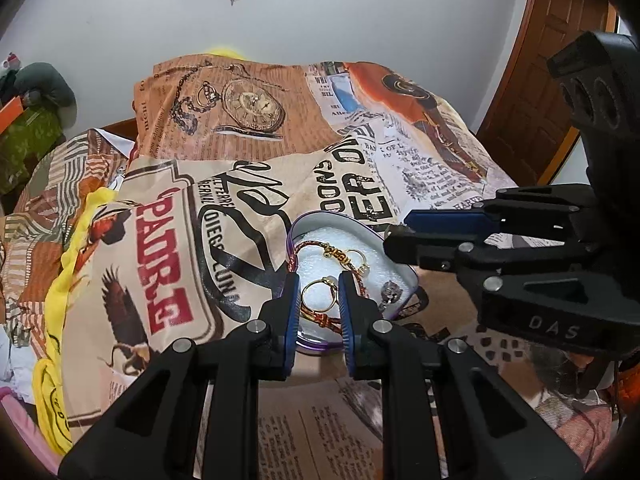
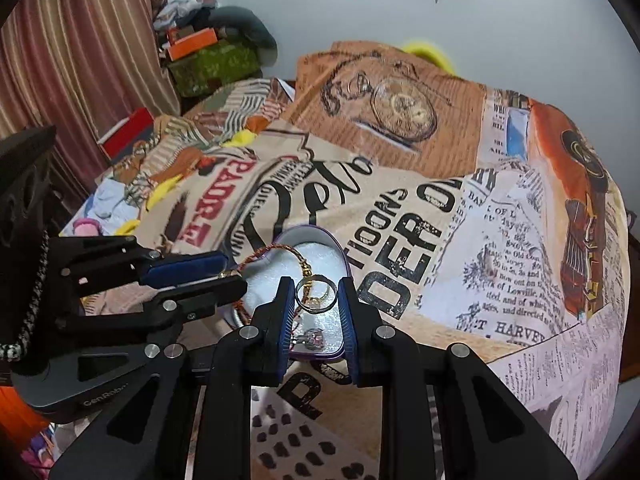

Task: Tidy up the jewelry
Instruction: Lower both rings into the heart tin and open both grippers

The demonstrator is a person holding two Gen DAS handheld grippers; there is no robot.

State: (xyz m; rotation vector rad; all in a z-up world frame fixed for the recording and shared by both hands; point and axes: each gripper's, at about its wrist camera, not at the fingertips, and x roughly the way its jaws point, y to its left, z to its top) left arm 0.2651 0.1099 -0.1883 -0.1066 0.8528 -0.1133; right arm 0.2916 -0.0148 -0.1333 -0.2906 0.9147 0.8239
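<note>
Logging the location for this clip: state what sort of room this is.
Probably a bedroom at home: a printed bedsheet covers a bed-like surface, a striped curtain hangs at one side, and a wooden door stands beyond.

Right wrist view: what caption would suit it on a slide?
Two handheld grippers hover over a heart-shaped tin of rings and bracelets on a newspaper-print cloth.

Bed covered by a printed cloth [image 1: 248, 216] with newspaper text, a pocket watch and red lettering, a heart-shaped purple tin [image 1: 404, 276] lying open on the cloth near its front, yellow fabric [image 1: 60, 288] bunched along the cloth's left edge
</note>
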